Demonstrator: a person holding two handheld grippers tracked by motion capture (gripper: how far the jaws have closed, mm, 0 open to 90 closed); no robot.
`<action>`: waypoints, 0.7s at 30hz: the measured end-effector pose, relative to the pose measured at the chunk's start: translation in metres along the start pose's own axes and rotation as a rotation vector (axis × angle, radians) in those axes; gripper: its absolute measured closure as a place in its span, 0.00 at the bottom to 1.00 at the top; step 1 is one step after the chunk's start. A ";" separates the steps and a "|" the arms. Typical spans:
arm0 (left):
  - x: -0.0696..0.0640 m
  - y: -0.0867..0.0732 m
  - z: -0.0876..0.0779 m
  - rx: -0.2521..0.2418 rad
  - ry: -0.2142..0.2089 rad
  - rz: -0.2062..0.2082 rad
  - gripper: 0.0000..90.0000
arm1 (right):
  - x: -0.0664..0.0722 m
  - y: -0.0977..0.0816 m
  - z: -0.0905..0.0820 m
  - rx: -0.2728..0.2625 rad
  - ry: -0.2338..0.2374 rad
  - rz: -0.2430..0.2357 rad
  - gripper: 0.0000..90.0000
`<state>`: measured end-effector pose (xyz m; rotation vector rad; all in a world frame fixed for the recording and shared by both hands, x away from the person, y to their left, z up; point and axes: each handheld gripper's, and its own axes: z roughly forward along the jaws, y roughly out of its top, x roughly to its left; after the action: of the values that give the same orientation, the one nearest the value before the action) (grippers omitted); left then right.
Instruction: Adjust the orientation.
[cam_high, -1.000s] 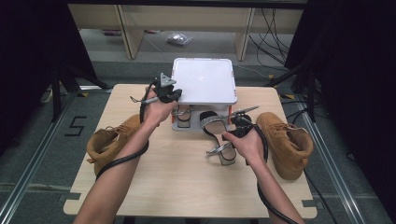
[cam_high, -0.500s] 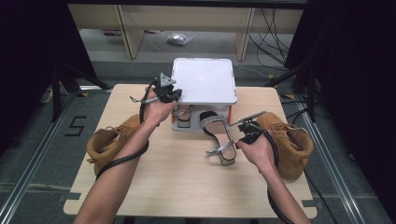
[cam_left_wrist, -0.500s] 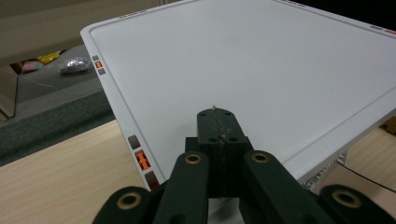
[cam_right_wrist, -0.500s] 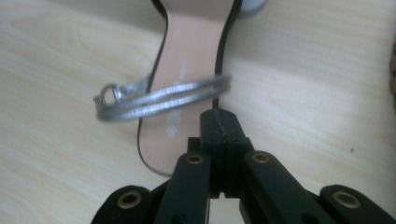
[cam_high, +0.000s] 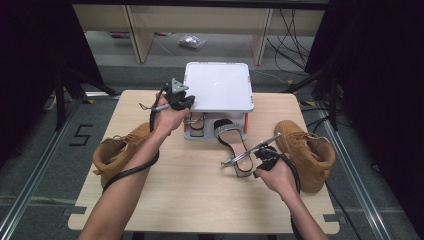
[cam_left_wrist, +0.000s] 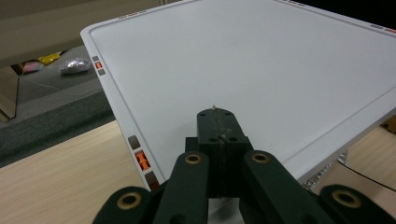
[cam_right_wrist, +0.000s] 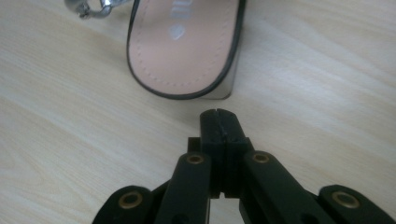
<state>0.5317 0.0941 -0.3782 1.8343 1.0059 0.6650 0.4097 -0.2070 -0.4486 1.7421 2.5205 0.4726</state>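
Broadly, the wooden worktop (cam_high: 200, 190) carries everything, with a white-topped rack (cam_high: 218, 86) standing at its far middle edge. 2 tan boots come next in size: one boot (cam_high: 306, 150) lies at the right side of the worktop, the other boot (cam_high: 116, 149) at the left side, partly under the person's left forearm. Under the rack's white top, on the near side, a strappy sandal (cam_high: 196, 123) sits in the open shelf, and a second black-edged sandal (cam_high: 233, 144) lies on the worktop just in front of the rack, its toe toward the shelf and its heel end toward the near right. The left gripper (cam_high: 176, 98) is held at the rack's near-left corner, and in the left gripper view its jaws are clenched together over the white top with nothing between them. The right gripper (cam_high: 266, 154) sits between the black-edged sandal and the right boot; in the right gripper view its jaws are pressed shut on nothing, their tips just short of the sandal's rounded heel end (cam_right_wrist: 187, 46), apart from it.
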 end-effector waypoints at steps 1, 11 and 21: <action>0.000 0.000 0.000 -0.001 0.000 0.000 1.00 | 0.001 -0.001 0.002 0.004 0.005 -0.013 1.00; 0.000 0.000 0.000 -0.001 -0.002 0.001 1.00 | 0.015 -0.001 0.016 -0.003 0.000 -0.049 1.00; -0.001 0.000 0.000 -0.005 0.002 0.008 1.00 | 0.023 0.001 0.020 -0.005 -0.001 -0.045 1.00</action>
<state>0.5315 0.0935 -0.3786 1.8351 0.9977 0.6731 0.4060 -0.1813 -0.4639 1.6797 2.5497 0.4748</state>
